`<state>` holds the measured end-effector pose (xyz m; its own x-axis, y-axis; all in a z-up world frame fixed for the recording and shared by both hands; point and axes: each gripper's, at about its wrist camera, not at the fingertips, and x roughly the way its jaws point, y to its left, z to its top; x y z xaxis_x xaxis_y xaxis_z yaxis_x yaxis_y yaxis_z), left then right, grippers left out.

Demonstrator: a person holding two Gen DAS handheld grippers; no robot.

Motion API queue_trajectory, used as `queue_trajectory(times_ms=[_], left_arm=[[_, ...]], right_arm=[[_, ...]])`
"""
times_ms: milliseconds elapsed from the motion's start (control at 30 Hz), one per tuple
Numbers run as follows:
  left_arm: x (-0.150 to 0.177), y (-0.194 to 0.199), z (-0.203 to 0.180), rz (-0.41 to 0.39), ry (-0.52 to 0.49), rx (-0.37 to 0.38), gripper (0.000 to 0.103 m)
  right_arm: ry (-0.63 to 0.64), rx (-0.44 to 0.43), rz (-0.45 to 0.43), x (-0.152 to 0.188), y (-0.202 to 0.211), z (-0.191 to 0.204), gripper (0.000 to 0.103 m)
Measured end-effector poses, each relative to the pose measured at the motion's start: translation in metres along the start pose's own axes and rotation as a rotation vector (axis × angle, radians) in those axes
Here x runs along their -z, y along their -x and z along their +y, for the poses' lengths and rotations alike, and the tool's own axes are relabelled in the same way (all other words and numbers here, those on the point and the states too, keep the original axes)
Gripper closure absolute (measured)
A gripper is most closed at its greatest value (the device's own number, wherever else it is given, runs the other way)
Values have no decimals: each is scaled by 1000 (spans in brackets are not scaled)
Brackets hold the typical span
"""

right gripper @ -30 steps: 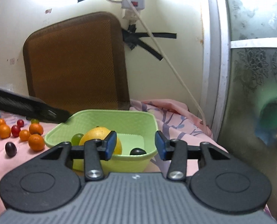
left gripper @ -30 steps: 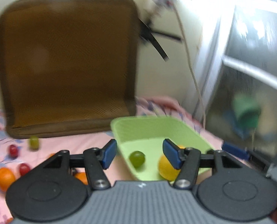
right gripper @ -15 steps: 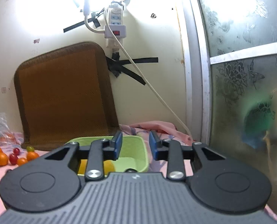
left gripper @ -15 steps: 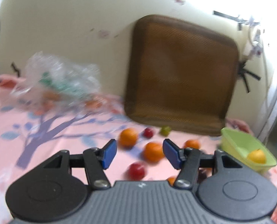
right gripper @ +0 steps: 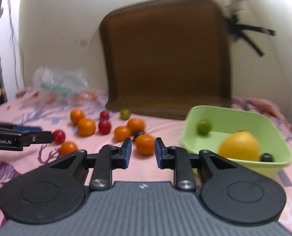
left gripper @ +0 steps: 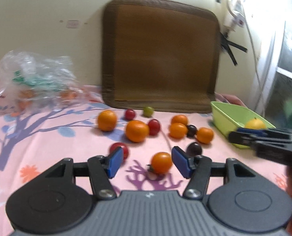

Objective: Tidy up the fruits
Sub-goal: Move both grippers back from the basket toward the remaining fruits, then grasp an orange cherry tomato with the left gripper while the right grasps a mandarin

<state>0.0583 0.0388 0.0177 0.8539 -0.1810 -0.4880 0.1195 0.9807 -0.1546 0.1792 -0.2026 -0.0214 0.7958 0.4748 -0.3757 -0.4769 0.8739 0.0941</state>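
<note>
Several small oranges, red cherry tomatoes and dark grapes lie loose on the pink floral cloth (left gripper: 47,141). My left gripper (left gripper: 147,163) is open just above the cloth; one small orange (left gripper: 161,162) lies on the cloth between and just past its blue pads, and they do not press on it. A red tomato (left gripper: 119,150) sits by the left pad. The green basket (right gripper: 234,111) holds a yellow citrus (right gripper: 239,146), a green grape (right gripper: 204,126) and a dark grape (right gripper: 266,157). My right gripper (right gripper: 143,153) has closed to a narrow gap and holds nothing; an orange (right gripper: 145,144) lies beyond it.
A brown cushion (left gripper: 161,55) leans on the wall behind the fruit. A crumpled clear plastic bag (left gripper: 37,78) with more fruit lies at the back left. A power strip and cable (left gripper: 234,15) hang at the right beside a frosted window.
The left view swung from the basket to the loose fruit and came lower. The right gripper's jaws closed, and its view swung left and down onto the fruit and basket.
</note>
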Motion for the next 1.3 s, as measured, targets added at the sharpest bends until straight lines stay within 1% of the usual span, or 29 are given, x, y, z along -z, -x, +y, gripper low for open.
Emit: queue_trajectory(times_ms=[133,200,267,333,400,467,500,533,567,600,633,667,700,767,833,967,1067,1200,1267,1300], left_arm=[[0,-12,-15,7,-48,-4,47],[3,-18,-21,22,-69,-11,47],[6,-23,-24,45,-93,-21,47],[6,-24,-24,46,-96,-16,47],[6,-26,-22,63,-85,-14,47],[5,-31,-19,91,-69,-13,47],[5,-33,-18,104,-61,-11,47],[5,-35,-17,115,-55,-7,51],[5,-37,-16,129,-49,-1,54],[4,-38,-15,126,-47,-3,58],[4,-38,-15,127,-43,4,64],[5,-38,-14,125,-40,10,66],[5,-38,-14,124,-37,19,68],[5,-38,-14,123,-36,22,70],[6,-36,-14,120,-37,33,70],[8,-27,-22,96,-67,69,70],[14,-17,-38,111,-86,145,70],[22,-7,-66,124,-125,222,70],[26,-6,-77,139,-141,248,70],[28,-8,-83,147,-157,248,70]], right_arm=[[75,60,24,-5,-22,14,75],[127,96,31,-8,-34,17,74],[171,104,53,-7,-46,20,74],[206,109,72,-5,-53,21,74],[232,98,90,-2,-59,23,72],[249,110,99,-4,-63,24,60],[252,116,106,-4,-66,24,57],[251,114,120,-4,-69,22,55],[252,112,129,-4,-71,22,55],[259,114,131,-4,-72,23,56],[256,116,128,-4,-69,23,62],[247,125,116,-4,-66,22,71],[240,127,106,-5,-63,21,71],[175,96,93,-8,-51,14,71],[137,83,73,-6,-35,11,71],[133,52,45,7,2,14,71],[137,40,52,21,22,16,71],[122,48,66,37,41,14,71],[121,52,70,42,48,14,71],[124,48,71,44,49,13,70]])
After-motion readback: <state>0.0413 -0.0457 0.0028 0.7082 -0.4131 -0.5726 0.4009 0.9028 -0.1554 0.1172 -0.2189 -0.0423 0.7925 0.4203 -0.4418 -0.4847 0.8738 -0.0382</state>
